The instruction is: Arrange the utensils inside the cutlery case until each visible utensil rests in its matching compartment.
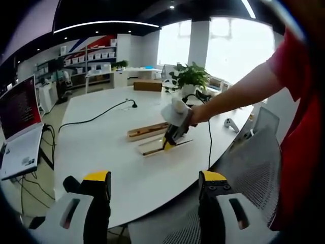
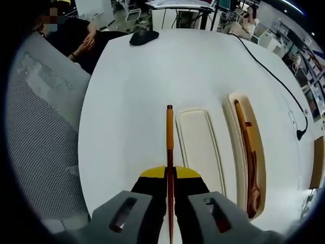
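Observation:
In the right gripper view my right gripper (image 2: 170, 175) is shut on a thin red and orange chopstick (image 2: 169, 132) that points away over the white table. Just to its right lies an empty cream tray (image 2: 199, 147). Beyond that, a second tray (image 2: 231, 152) holds long wooden utensils (image 2: 249, 152). In the left gripper view the two trays (image 1: 146, 131) (image 1: 152, 148) lie mid-table, and the right gripper (image 1: 171, 137), held by a person's hand, hovers over the nearer one. My left gripper (image 1: 155, 185) hangs open near the table's front edge with nothing between its jaws.
A black cable (image 1: 96, 118) runs across the table (image 1: 101, 147). A black mouse-like object (image 2: 143, 36) lies at its far end. A grey mesh chair (image 2: 40, 127) stands beside the table. A laptop (image 1: 20, 127) sits off to the left, and a potted plant (image 1: 192, 76) stands behind.

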A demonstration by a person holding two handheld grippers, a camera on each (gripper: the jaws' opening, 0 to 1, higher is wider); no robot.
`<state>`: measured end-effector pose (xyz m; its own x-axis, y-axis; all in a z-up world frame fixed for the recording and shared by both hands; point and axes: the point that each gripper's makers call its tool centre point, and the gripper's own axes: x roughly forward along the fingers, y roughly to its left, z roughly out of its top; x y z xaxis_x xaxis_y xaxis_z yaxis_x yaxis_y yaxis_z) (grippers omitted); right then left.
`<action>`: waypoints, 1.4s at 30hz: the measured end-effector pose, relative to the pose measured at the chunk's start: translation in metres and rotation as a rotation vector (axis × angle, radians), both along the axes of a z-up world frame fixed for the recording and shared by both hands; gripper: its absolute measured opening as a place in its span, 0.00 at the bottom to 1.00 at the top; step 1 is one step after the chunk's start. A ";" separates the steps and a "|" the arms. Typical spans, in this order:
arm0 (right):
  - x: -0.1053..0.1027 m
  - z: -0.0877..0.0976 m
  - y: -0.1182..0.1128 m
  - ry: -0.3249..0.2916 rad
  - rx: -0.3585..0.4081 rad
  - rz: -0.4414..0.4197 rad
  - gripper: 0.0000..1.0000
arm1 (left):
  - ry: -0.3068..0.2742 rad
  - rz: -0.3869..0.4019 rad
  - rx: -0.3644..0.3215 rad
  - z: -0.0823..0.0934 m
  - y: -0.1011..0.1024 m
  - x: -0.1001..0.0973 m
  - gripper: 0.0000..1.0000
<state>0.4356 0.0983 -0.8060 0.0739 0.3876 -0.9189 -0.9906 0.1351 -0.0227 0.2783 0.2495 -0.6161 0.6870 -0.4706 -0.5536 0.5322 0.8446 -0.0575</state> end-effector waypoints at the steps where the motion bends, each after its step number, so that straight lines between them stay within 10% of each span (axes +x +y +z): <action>1: 0.001 0.001 0.000 0.000 0.001 0.000 0.00 | 0.000 0.001 0.000 0.000 0.000 0.000 0.71; 42: 0.051 0.039 -0.009 -0.047 0.003 -0.001 0.00 | -0.003 -0.019 -0.032 0.003 -0.010 0.005 0.75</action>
<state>0.4867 0.0890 -0.7667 0.1169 0.3904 -0.9132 -0.9884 0.1357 -0.0685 0.2830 0.2399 -0.6130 0.6791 -0.5015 -0.5360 0.5487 0.8319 -0.0832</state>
